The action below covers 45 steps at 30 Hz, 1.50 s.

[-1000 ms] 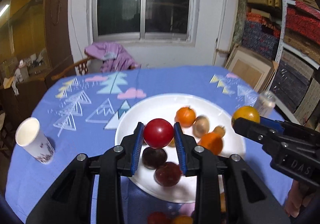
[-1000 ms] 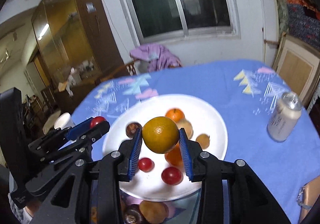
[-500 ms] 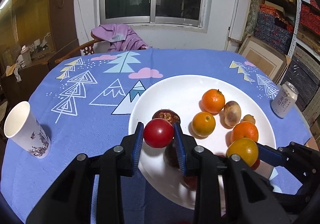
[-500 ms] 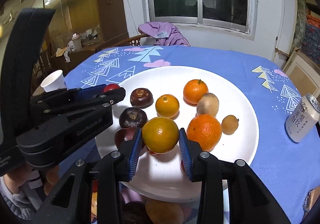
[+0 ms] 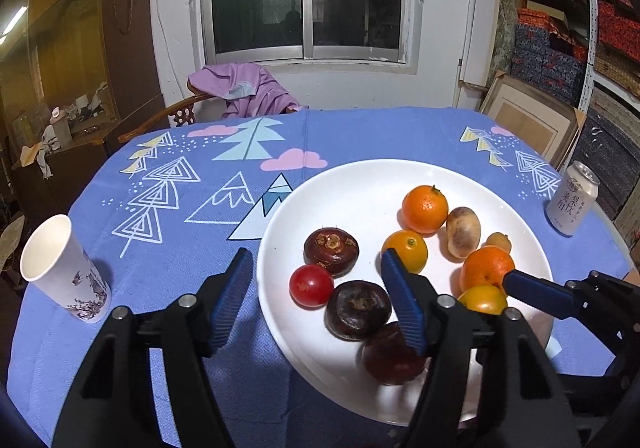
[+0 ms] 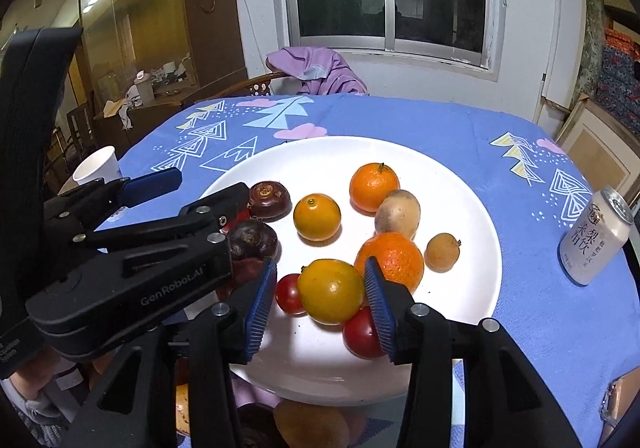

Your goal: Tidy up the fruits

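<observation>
Both claws are spreading: left claw (image 5: 316, 304) clear of the red tomato (image 5: 311, 285), right claw (image 6: 320, 298) seemingly still brushing the yellow-orange citrus (image 6: 331, 291), which could roll off the white plate (image 6: 472, 207).

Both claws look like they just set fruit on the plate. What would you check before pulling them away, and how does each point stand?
1. Red tomato rests on the white plate, free of the left gripper: ok.
2. Left jaws opening wide: ok.
3. Yellow-orange fruit free of the right gripper: cannot tell; the jaws are opening, gaps slim.
4. That fruit settled, won't roll: cannot tell.
5. Can outside the retreat path: ok.
</observation>
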Each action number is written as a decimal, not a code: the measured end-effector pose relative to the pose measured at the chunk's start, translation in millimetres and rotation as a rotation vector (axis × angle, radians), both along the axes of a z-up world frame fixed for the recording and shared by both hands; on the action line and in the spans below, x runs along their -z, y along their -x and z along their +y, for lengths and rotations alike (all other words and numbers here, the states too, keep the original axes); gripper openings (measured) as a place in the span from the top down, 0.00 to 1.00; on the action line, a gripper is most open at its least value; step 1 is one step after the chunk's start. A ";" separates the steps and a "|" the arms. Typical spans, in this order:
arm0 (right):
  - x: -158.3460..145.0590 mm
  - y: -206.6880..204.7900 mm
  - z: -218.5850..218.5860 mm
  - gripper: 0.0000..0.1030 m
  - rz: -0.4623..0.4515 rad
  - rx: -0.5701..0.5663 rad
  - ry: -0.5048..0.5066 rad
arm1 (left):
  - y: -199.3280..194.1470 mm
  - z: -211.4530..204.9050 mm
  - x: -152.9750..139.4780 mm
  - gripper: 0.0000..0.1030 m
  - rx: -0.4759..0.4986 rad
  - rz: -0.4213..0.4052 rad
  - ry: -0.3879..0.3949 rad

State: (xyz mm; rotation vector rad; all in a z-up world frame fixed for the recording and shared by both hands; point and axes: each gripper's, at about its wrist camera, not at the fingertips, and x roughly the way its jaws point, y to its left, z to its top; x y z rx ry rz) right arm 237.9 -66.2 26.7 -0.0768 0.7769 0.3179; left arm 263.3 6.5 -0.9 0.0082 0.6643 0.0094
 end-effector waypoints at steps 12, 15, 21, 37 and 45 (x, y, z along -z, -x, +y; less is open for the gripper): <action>-28.2 35.2 -23.3 0.44 -0.041 0.019 -0.078 | 44.4 -3.8 -26.3 0.18 -0.035 -0.072 -0.061; -38.2 52.4 -38.3 0.41 -0.059 0.033 -0.131 | 67.6 -9.3 -24.9 0.16 -0.014 -0.078 -0.094; -39.2 90.6 -74.1 0.36 -0.075 0.074 -0.215 | 123.1 -7.5 -7.2 0.11 -0.003 -0.068 -0.124; -1.6 124.4 -137.3 0.14 0.037 0.275 -0.372 | 237.0 -34.3 22.4 0.05 0.222 -0.023 -0.093; 3.4 123.8 -126.2 0.14 0.064 0.264 -0.363 | 219.2 -29.6 33.6 0.05 0.236 0.092 -0.012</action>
